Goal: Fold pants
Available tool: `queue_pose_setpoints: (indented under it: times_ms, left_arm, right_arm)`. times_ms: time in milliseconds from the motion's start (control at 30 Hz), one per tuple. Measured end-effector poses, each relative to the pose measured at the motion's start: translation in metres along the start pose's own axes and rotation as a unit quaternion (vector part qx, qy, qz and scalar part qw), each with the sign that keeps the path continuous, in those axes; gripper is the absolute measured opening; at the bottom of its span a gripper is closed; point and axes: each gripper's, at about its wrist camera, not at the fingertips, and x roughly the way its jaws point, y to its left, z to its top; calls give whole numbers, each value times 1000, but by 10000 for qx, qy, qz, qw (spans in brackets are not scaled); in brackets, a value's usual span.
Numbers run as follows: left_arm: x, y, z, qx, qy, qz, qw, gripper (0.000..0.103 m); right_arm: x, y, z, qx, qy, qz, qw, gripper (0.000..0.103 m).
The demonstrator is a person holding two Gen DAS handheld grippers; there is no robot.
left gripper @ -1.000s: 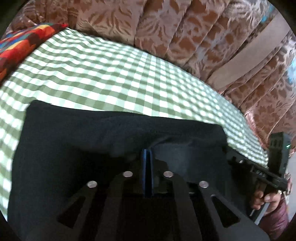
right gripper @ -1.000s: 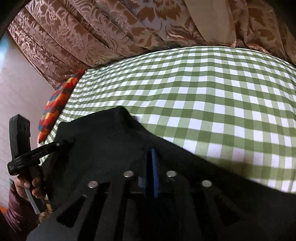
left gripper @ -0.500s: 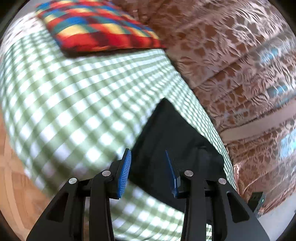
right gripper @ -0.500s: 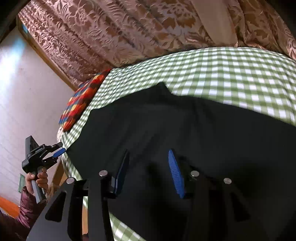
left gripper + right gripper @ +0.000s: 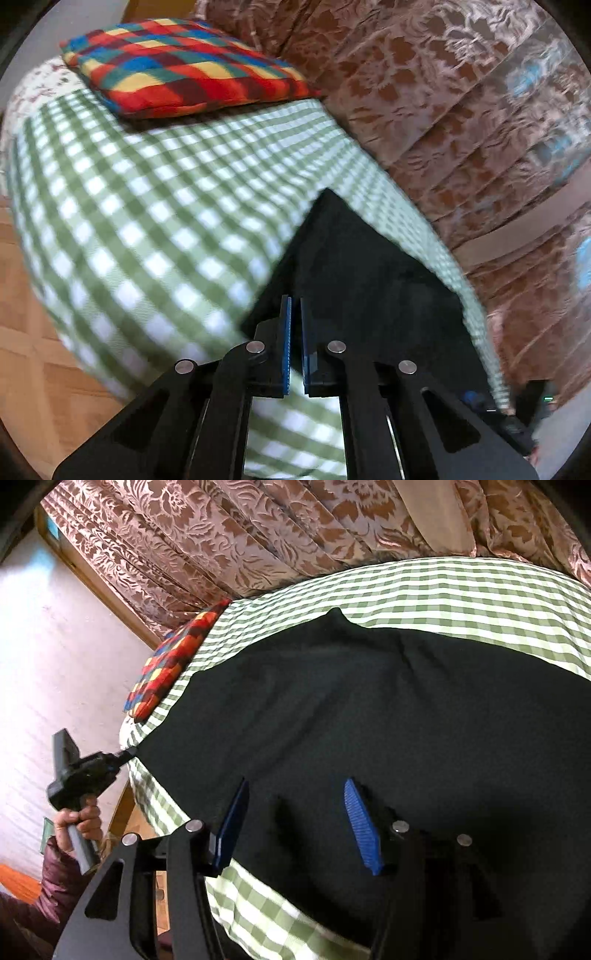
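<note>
Black pants [image 5: 351, 716] lie spread flat on a green-and-white checked bed [image 5: 461, 587]. In the left wrist view they show as a dark wedge [image 5: 362, 266]. My left gripper [image 5: 295, 321] is shut on the near left corner of the pants; it also shows in the right wrist view [image 5: 125, 755], pinching that corner at the bed's edge. My right gripper [image 5: 295, 805] is open, its blue pads [image 5: 360, 819] spread just above the near edge of the pants, holding nothing.
A multicoloured checked pillow [image 5: 184, 66] lies at the head of the bed, also in the right wrist view [image 5: 173, 661]. Brown patterned curtains [image 5: 258, 535] hang behind the bed. A wooden floor [image 5: 33, 350] lies below the bed's near side.
Both grippers let go of the pants and opened as the fabric dropped flat. The left gripper swung to the left corner and has now shut on it. The right stays open.
</note>
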Motion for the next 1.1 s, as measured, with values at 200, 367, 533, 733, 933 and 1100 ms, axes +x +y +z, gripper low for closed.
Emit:
queue_pose_setpoints:
  times_ms: [200,367,533,733,933,1100]
  left_arm:
    - [23,17,-8,-89,257,339,9991,3]
    - [0,-1,1,222,-199,1489,9884,19]
    - [-24,-62,-9,1086,-690,492,9905,19]
    - [21,-166,-53,2344,151,-720,9694,19]
    - [59,-186,-114,3304,997,-503,9372,19]
    - [42,-177,-117,3233,810,-539,9413,19]
  right_arm:
    - [8,-12,-18,-22,107,-22,9999,54]
    - [10,-12,-17,-78,94,7,9999,55]
    - [9,-13,-20,-75,31,43,10000,55]
    - [4,-14,-22,-62,9,82,9999,55]
    - [-11,-18,-39,-317,105,122,9994,55]
    - [-17,-27,-47,-253,4,304,9992,55]
